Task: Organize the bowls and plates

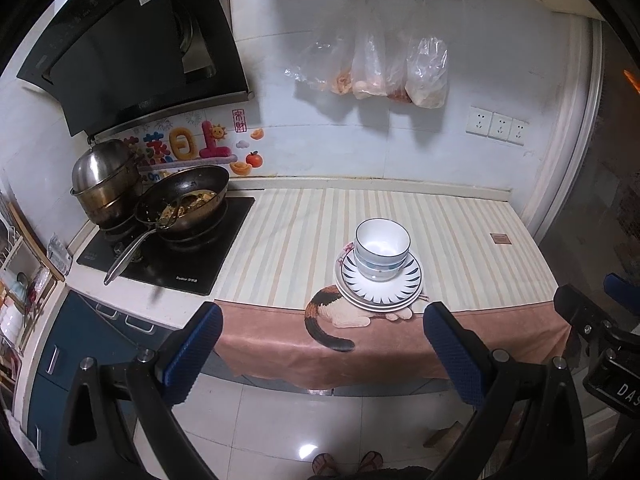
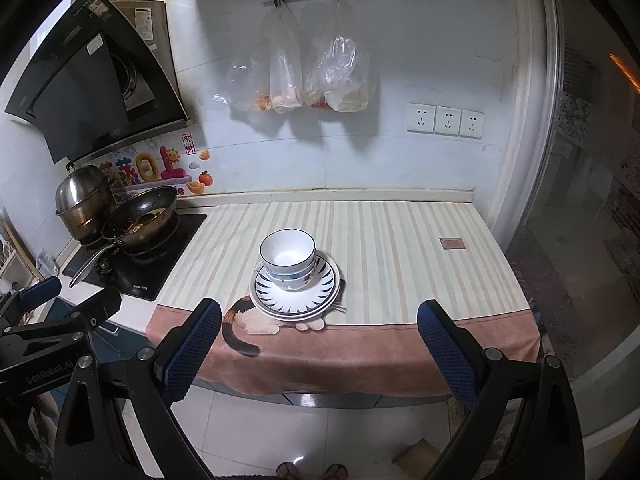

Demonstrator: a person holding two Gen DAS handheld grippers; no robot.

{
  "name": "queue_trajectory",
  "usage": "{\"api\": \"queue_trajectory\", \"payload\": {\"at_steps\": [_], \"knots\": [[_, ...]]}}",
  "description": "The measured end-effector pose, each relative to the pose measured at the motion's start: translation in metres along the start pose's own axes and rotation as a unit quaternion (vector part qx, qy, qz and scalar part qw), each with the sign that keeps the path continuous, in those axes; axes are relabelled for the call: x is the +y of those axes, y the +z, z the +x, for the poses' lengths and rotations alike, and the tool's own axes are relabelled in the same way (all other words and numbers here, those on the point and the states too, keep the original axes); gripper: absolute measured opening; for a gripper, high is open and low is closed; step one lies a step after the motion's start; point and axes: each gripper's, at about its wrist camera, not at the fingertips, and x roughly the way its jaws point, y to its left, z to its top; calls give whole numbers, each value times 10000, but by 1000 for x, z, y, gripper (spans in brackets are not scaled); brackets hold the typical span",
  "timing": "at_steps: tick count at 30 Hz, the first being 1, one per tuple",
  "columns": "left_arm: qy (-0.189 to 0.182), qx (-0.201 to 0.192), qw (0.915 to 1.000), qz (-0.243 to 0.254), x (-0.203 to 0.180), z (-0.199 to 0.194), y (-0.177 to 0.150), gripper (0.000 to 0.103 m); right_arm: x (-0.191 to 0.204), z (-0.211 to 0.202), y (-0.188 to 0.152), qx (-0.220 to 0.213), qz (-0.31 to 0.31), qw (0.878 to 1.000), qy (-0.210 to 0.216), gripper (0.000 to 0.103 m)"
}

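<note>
White bowls with dark rims (image 1: 382,250) (image 2: 289,258) sit nested on a stack of plates (image 1: 404,294) (image 2: 320,294) with a blue ray pattern. The stack rests near the front edge of the striped cloth (image 1: 296,240) (image 2: 400,264) on the counter. My left gripper (image 1: 324,340) hangs open in front of the counter, short of the stack, with nothing between its fingers. Level with it, my right gripper (image 2: 320,336) is also open and empty. Each gripper shows at the other view's edge: the right gripper (image 1: 600,320) and the left gripper (image 2: 52,308).
A dirty wok (image 1: 182,204) (image 2: 144,216) and a steel pot (image 1: 106,178) (image 2: 82,200) stand on the black hob at the left under a hood (image 1: 132,48). Plastic bags (image 1: 384,68) (image 2: 312,80) hang on the wall. Sandalled feet (image 1: 348,462) stand on the tiled floor.
</note>
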Motion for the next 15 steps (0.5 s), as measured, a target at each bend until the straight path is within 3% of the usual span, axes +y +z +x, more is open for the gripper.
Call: {"api": "queue_trajectory", "payload": {"at_steps": [15], "knots": [[33,-82,10000,-20,3,-7,2,103,-2,-4,-2,-43,-14,10000,-37,101]]}}
